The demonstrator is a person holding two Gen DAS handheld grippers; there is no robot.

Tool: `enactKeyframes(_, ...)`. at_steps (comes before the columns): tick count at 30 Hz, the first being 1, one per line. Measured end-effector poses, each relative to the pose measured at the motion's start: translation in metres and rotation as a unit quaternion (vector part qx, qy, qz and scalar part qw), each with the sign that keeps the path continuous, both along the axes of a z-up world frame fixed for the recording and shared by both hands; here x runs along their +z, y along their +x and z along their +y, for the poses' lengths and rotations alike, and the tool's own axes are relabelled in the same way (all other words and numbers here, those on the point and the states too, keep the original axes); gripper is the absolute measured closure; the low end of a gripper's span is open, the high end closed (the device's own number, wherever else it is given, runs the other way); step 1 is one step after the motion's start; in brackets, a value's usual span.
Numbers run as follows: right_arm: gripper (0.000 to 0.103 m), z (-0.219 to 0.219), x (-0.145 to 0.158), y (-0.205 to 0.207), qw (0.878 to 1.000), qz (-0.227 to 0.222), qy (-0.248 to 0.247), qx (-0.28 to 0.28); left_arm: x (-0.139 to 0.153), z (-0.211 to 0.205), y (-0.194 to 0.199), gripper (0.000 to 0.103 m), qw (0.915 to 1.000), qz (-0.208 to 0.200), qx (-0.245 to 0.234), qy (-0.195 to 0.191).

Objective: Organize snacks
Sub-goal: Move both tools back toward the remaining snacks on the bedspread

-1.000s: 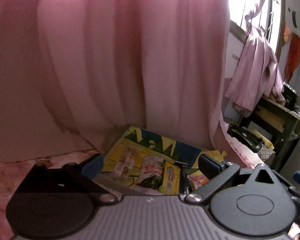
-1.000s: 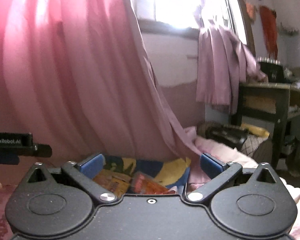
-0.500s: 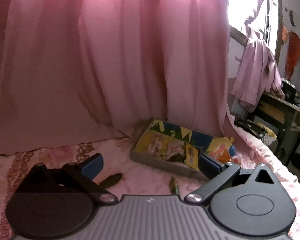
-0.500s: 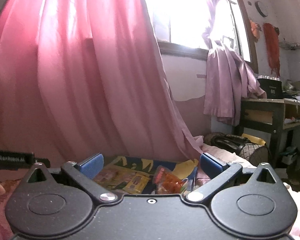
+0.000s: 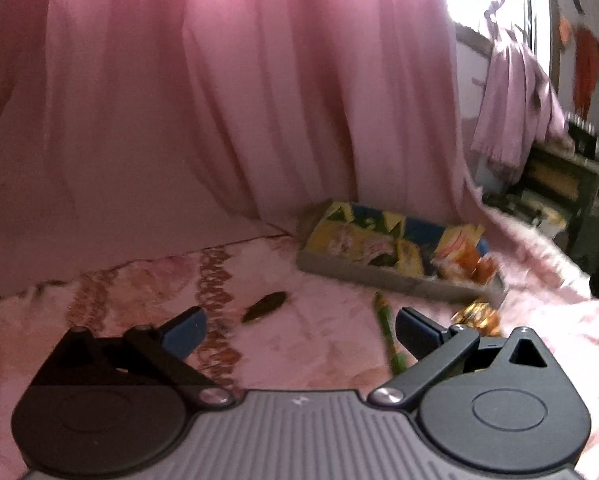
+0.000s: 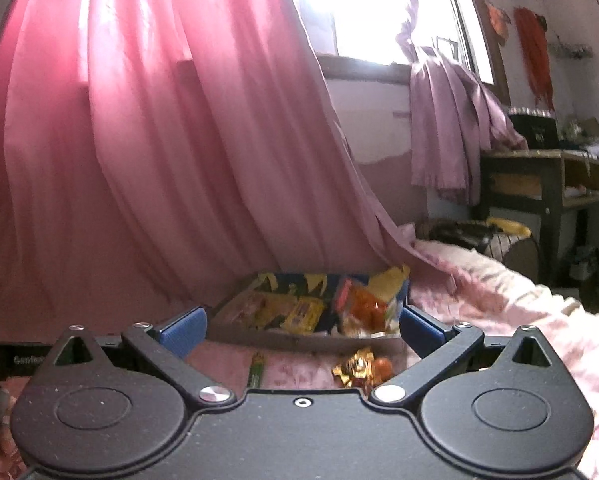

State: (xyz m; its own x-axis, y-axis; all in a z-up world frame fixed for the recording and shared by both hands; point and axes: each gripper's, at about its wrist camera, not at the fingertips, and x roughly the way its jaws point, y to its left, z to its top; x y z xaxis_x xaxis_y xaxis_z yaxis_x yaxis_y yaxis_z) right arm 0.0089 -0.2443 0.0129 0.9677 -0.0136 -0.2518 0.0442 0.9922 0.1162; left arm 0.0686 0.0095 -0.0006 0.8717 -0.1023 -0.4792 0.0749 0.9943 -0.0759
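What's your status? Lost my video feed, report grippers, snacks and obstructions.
Left gripper open, empty. Right gripper open, empty. Snack box part filled; green stick, gold wrapper, dark packet loose on bedspread. Nothing blocking.

Daylight comes from the window [image 6: 363,12] at the upper right, and it is blown out to pure white in both views. The pink curtain [image 6: 171,152] glows where the light passes through it and gives the whole scene a pink tint. The lower parts are dim. The body of the left hand-held gripper [image 5: 299,328] and of the right hand-held gripper [image 6: 301,326] is dark, almost without detail. The left view is soft with motion blur; the snack box [image 5: 395,276] at the far edge of the bed [image 5: 307,344] looks smeared. The fisheye lens bends lines near the edges, and the corners are black.
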Motion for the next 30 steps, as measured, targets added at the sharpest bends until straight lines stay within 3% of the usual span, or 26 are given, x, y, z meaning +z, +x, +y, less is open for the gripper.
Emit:
enactKeyframes(5,0.001,0.002,-0.006,0.001,1.000,0.023,0.006,-0.006,0.001,-0.003,-0.009,0.000,0.9997,-0.006,0.002,0.024)
enactKeyframes(11,0.001,0.007,-0.012,0.009,0.999,0.047,-0.006,-0.012,-0.002,-0.003,-0.004,0.000,0.9994,0.016,0.009,0.031)
enactKeyframes(30,0.001,0.022,-0.028,0.041,0.992,0.116,-0.046,0.010,-0.019,0.019,0.034,0.000,0.9909,0.126,0.046,-0.014)
